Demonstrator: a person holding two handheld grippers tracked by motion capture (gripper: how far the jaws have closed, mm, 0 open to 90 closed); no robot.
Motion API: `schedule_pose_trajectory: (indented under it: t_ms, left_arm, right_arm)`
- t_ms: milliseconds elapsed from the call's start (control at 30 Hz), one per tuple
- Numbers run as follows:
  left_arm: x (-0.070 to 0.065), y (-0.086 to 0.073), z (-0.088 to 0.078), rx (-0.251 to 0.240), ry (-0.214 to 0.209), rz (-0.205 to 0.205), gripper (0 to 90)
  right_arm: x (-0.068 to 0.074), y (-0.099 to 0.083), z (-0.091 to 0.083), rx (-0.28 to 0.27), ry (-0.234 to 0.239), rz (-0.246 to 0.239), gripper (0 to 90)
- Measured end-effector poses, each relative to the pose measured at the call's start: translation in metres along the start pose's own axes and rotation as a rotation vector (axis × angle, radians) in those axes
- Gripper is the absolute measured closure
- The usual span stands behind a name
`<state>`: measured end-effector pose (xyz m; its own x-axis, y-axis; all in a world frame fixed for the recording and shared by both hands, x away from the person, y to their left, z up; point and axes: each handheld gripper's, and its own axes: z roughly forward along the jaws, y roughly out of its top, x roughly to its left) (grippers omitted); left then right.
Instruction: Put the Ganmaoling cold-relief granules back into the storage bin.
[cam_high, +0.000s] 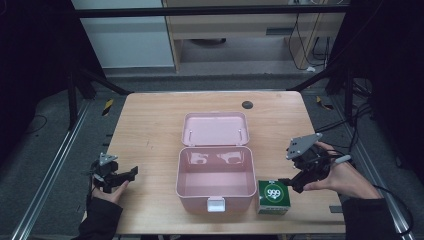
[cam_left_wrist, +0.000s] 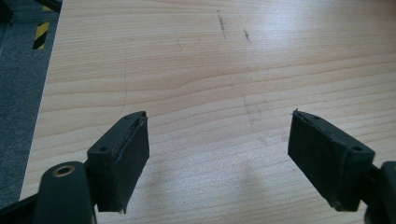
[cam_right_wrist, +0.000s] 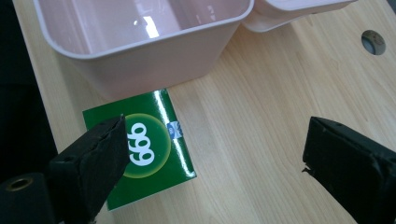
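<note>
On the near edge of the table (cam_high: 150, 125), the green carton (cam_high: 274, 197) sits just right of the pink box (cam_high: 214, 172), and from the high view its front face is cut down to a sliver, the small print too fine to read. Only the white "999" on top comes through. The pink box stands open with its lid (cam_high: 215, 129) laid back flat behind it; the white latch (cam_high: 216, 204) shows at the front wall, and the glare on the inside bottom makes it hard to judge the surface there (the tub looks bare). A dark round hole (cam_high: 247, 105) marks the table's far side.

Over to the right gripper view: the green carton (cam_right_wrist: 144, 151) fills out properly, label upside down, its far corner tucked right against the pink box (cam_right_wrist: 140, 56) wall, and one jaw covers the carton's near corner. The right gripper (cam_high: 295, 182) hangs just beside the carton in the high view, jaws spread wide, nothing between them; whether the near jaw actually touches the carton, I cannot tell.

Left side now. The left gripper (cam_high: 125, 177) is held low near the table's left edge, well apart from the box. Its own view shows bare wood grain with a few dark scuffs (cam_left_wrist: 222, 21), floor and a yellow-black stripe (cam_left_wrist: 41, 33) at the corner. Jaws wide apart, gripping nothing.
</note>
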<state>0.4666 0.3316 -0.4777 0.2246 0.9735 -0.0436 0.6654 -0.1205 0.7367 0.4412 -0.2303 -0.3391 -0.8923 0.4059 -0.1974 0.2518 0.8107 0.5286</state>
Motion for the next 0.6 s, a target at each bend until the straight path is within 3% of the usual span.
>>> schedule_pose_trajectory:
  t_ms: [600]
  left_arm:
    - [-0.001, 0.000, 0.000, 0.004, 0.007, 0.010, 20.0]
  right_arm:
    - [0.015, 0.002, 0.012, 0.114, 0.071, -0.108, 7.0]
